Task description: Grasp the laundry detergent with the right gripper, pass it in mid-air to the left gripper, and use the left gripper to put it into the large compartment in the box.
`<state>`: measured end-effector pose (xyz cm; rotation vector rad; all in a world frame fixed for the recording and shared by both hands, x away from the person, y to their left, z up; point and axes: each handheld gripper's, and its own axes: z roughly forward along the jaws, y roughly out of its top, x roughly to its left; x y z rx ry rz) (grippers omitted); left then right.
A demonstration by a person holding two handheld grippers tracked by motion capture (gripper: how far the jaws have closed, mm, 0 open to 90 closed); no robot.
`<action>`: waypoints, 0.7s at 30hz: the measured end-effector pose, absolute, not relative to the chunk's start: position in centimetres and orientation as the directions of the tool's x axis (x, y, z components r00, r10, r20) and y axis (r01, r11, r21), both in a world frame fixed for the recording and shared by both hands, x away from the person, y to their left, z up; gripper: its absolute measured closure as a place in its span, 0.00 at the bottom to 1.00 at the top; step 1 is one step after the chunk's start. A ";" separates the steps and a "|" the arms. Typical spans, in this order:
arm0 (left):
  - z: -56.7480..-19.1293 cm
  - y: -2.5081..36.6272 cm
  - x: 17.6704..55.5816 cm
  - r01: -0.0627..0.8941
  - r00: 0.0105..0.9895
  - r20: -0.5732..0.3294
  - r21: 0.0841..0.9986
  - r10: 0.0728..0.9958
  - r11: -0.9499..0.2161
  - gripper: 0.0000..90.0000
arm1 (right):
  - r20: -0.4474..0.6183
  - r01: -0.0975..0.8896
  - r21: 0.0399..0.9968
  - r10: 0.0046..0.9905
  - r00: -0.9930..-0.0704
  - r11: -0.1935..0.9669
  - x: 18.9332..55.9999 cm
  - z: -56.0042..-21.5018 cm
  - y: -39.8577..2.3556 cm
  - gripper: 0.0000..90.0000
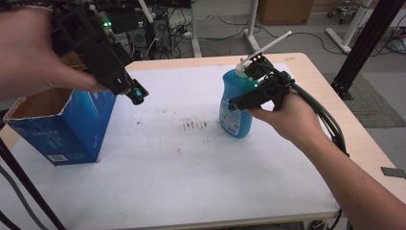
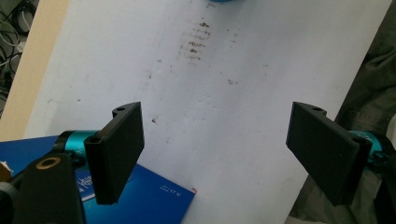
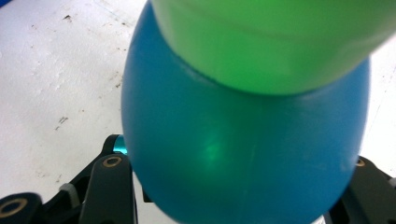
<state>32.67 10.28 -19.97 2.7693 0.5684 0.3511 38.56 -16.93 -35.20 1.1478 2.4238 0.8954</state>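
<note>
Right claw (image 1: 239,98) clamps glossy, rounded blue bottle (image 1: 233,112).

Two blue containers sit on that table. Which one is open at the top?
The blue cardboard box at the left edge: its top flaps stand open, showing the brown inside. The blue bottle wears a green cap and is clamped in the right gripper.
</note>
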 end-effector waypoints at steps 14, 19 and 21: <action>-19.1 10.4 32.9 0.332 0.893 0.191 0.335 0.408 -0.882 0.22 | -0.003 0.475 0.705 0.672 -0.741 0.527 38.7 -33.4 -17.8 0.51; -18.3 10.3 33.0 0.307 0.899 0.205 0.335 0.387 -0.891 0.22 | 0.017 0.408 0.718 0.571 -0.821 0.565 38.7 -31.2 -17.6 0.51; -17.9 10.2 33.1 0.287 0.905 0.209 0.341 0.370 -0.895 0.22 | 0.023 0.376 0.721 0.522 -0.853 0.582 38.7 -30.4 -17.4 0.51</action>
